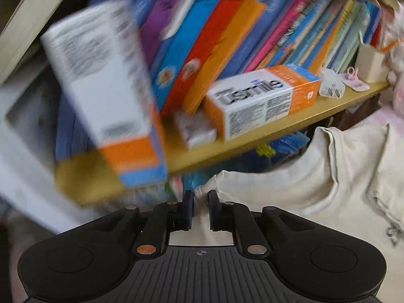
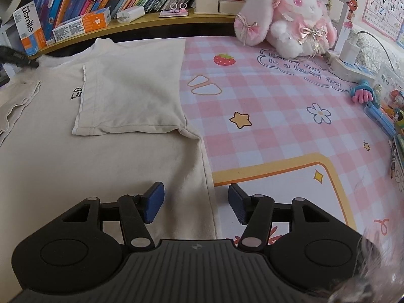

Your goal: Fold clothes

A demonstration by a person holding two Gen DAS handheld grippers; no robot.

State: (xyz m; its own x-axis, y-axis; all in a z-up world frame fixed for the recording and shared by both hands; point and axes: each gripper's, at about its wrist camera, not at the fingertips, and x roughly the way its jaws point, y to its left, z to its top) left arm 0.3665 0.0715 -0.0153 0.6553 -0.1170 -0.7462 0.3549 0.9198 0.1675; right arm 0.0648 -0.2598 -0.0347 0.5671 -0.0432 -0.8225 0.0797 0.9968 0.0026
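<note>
Right of the cream cotton T-shirt [image 2: 101, 106], the pink checked mat on the surface [image 2: 265, 116] lies open. A low wooden shelf [image 2: 156, 24] crammed with books and an orange-and-white toothpaste box [image 1: 262, 98] blocks the far edge; a pink plush rabbit [image 2: 285, 20] and white power strip [image 2: 353, 67] crowd the right.

Cream cotton T-shirt [image 2: 106, 151], small black letters on chest. Pink-and-white checked table mat [image 2: 265, 116]: red strawberry, yellow star, white flower, yellow border. Fluffy white-and-pink plush bunny [image 2: 285, 22], pink eyes. Orange, white, blue toothpaste box [image 1: 262, 101]. Blue gripper pads [image 2: 154, 202].
</note>
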